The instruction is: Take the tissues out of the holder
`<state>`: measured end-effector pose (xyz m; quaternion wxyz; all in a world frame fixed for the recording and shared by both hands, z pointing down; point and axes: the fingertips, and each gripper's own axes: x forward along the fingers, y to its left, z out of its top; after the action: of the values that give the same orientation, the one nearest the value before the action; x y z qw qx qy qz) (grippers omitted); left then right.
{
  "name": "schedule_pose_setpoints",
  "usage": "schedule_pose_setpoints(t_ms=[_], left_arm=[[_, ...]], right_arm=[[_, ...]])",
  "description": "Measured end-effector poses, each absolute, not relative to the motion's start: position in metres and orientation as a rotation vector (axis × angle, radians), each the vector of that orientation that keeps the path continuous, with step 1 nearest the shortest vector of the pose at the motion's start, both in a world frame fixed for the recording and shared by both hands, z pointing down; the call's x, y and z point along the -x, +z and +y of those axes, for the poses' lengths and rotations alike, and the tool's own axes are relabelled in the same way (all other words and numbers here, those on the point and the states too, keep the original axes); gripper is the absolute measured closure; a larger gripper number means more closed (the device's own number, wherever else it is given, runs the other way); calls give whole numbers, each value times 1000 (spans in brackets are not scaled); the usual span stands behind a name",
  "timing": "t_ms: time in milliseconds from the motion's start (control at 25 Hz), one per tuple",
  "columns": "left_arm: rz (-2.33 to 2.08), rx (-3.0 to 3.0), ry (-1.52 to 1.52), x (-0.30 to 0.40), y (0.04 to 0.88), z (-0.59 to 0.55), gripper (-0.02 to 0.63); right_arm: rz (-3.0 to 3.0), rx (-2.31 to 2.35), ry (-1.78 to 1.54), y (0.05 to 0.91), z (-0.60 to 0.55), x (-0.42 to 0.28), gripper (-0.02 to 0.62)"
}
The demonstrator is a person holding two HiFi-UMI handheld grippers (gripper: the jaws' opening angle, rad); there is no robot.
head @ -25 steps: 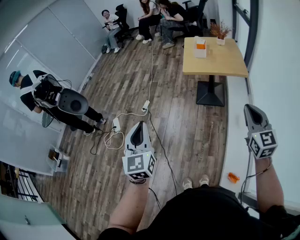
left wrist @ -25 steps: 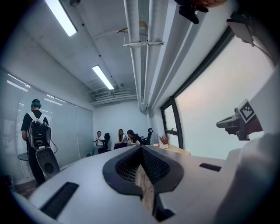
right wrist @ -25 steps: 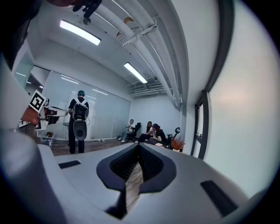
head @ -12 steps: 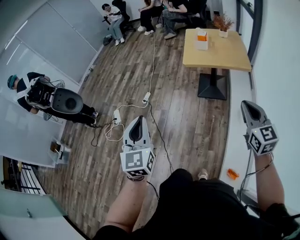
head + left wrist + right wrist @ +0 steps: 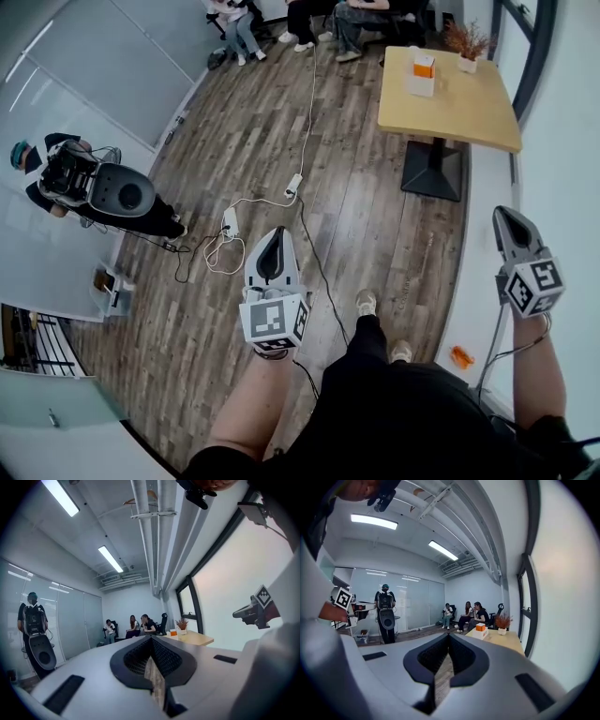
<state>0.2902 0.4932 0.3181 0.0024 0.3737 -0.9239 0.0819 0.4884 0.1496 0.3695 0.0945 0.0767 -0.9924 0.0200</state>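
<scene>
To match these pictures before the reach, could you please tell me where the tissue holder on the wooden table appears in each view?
Head view: tissue holder at top right, on the table's far end.
Left gripper view: small, just right of centre.
Right gripper view: just right of centre.
Shared landmark: the potted plant immediately right of it.

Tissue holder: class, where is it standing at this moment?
In the head view, the tissue holder stands at upper right on the wooden table, near its far end, just left of the potted plant.
</scene>
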Motion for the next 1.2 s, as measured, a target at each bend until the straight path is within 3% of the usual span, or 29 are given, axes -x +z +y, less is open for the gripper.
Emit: schedule_pose_setpoints(t_ms=[880, 1200], left_arm=[[-2848, -1378, 197, -20, 308, 407, 601], [-2827, -1384, 171, 35, 325, 386, 601]], right_arm=[[-2921, -430, -3, 345, 91, -272, 591], [-2870, -420, -25, 364, 77, -224, 591]])
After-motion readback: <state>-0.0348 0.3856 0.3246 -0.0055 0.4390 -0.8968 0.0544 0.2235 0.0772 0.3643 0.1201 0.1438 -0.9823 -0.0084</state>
